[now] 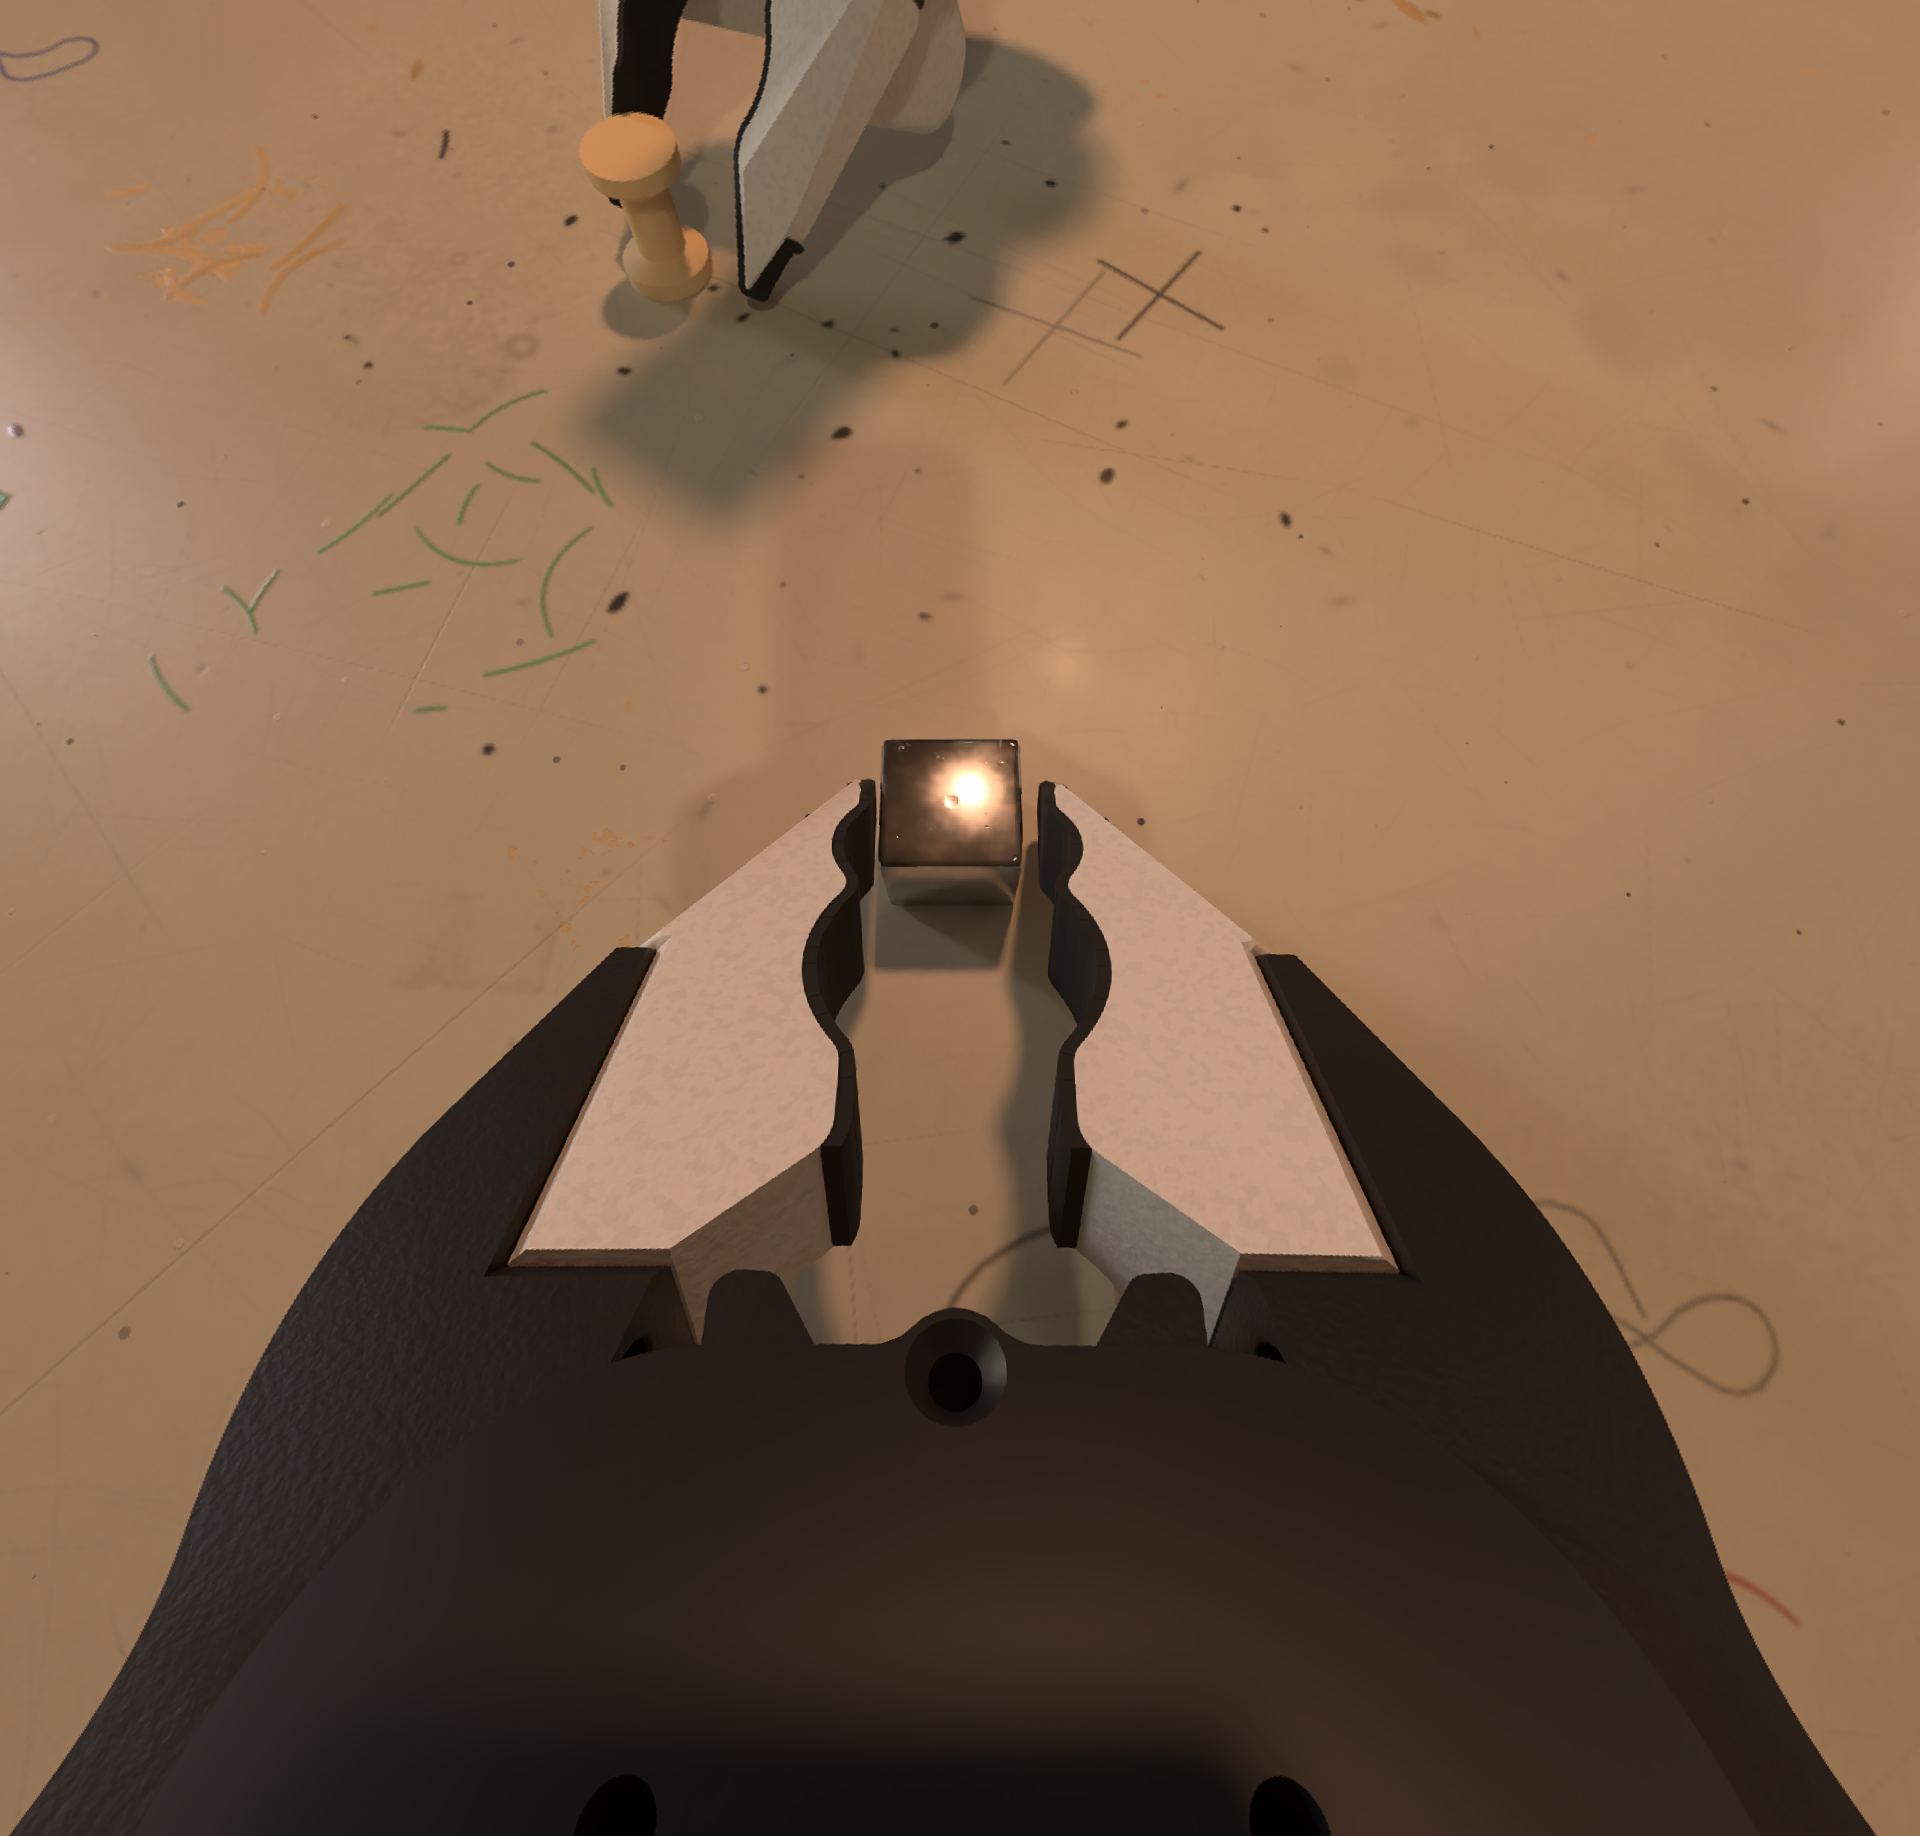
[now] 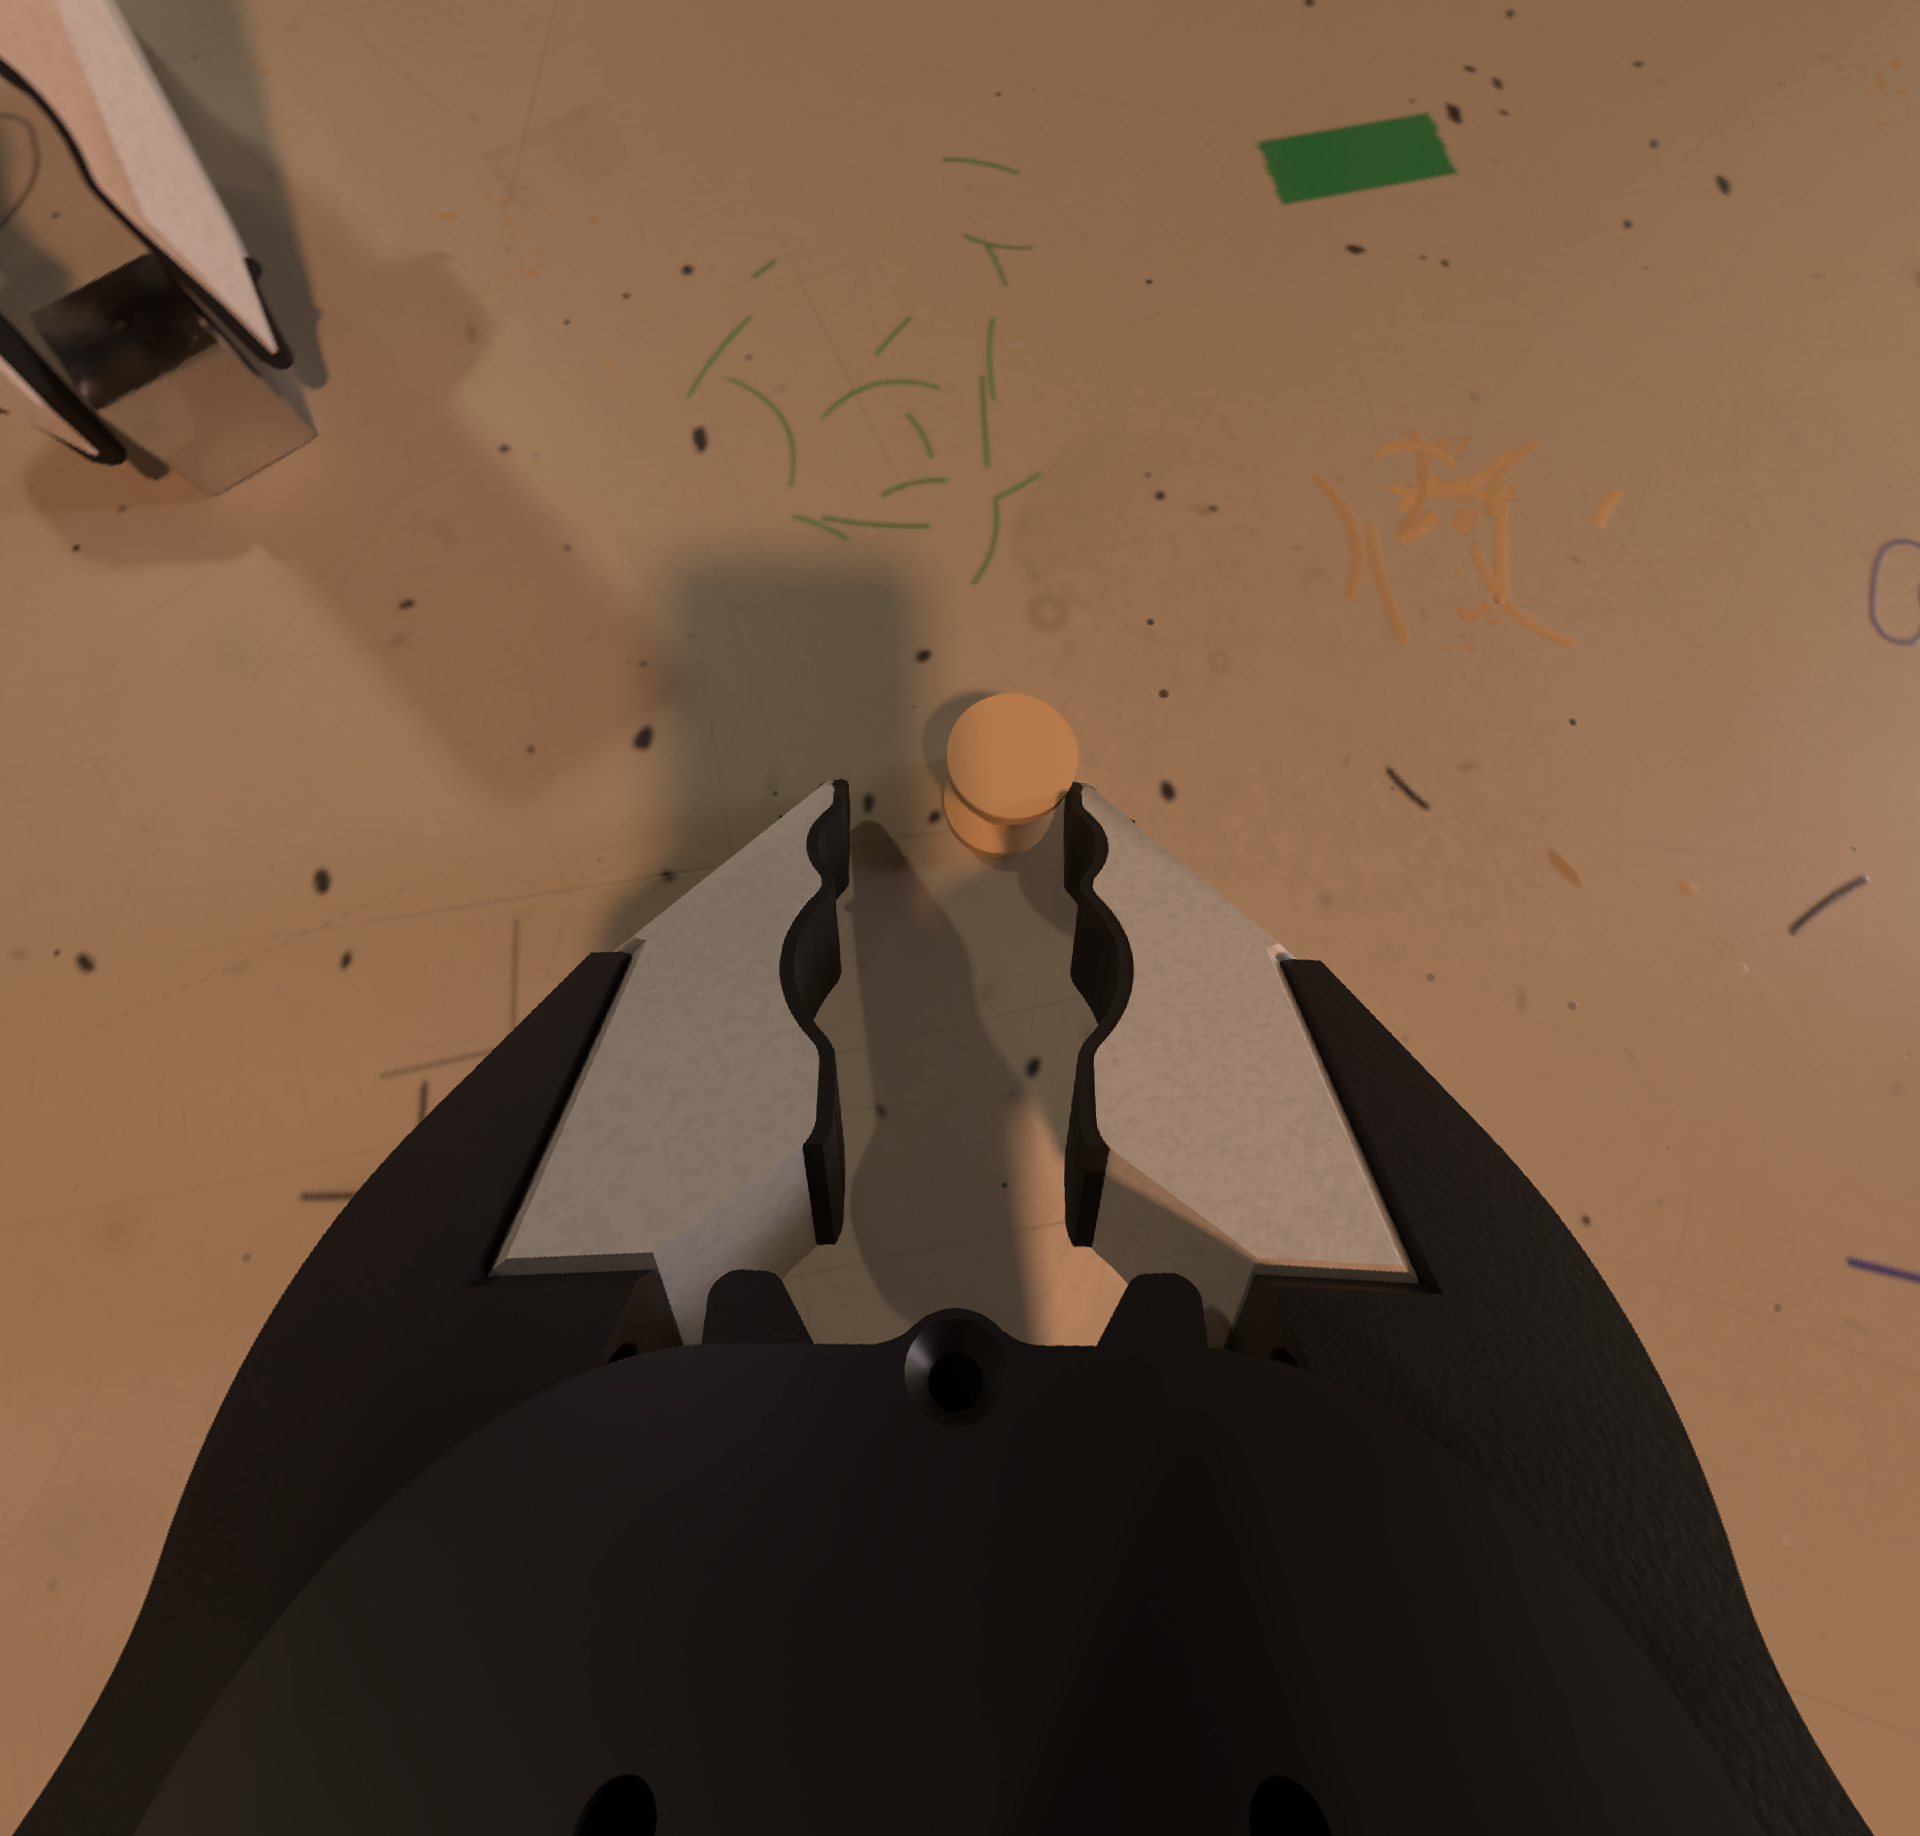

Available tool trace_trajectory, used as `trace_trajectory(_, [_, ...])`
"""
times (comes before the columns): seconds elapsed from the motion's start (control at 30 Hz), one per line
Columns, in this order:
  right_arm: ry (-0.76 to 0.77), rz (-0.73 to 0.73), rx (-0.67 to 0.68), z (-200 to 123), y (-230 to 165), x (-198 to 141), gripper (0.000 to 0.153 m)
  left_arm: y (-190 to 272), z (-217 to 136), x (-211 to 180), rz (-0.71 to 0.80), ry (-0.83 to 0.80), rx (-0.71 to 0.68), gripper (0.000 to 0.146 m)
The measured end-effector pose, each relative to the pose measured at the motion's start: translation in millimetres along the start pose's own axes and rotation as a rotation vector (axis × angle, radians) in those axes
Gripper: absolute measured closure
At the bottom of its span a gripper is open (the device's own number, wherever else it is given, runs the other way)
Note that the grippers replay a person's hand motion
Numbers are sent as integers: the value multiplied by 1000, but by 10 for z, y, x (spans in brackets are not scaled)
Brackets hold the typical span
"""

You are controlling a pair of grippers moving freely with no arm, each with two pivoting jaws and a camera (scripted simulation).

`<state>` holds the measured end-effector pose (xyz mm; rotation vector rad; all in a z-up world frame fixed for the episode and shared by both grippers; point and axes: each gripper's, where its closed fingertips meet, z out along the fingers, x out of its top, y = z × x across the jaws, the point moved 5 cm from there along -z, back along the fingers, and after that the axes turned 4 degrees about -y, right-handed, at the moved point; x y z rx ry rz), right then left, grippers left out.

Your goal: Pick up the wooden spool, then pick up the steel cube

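Two grippers are seen parted: the left gripper (image 1: 954, 799) flanks the steel cube (image 1: 949, 802); beyond the cube, the right gripper (image 2: 957, 799) brackets the wooden spool (image 2: 1006, 778), one fingertip (image 2: 1075, 799) touching its rim.

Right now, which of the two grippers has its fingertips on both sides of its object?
The left gripper: the steel cube sits between its fingertips. The wooden spool stands off-centre by the right gripper, touching one fingertip only.
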<state>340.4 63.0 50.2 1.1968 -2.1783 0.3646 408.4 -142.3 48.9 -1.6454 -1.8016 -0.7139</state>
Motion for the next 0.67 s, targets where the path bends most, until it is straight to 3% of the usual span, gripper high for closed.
trace_trajectory(0.2, [-10,15,-51,32,65,30,128,-8,-13,5,-8,5,5,119])
trace_trajectory(0.4, [-26,-40,-45,23,-1,40,130,-4,-13,4,-2,-1,5,119])
trace_trajectory(0.67, [119,-434,200,-87,-701,212,130,154,-43,50,43,44,-112,119])
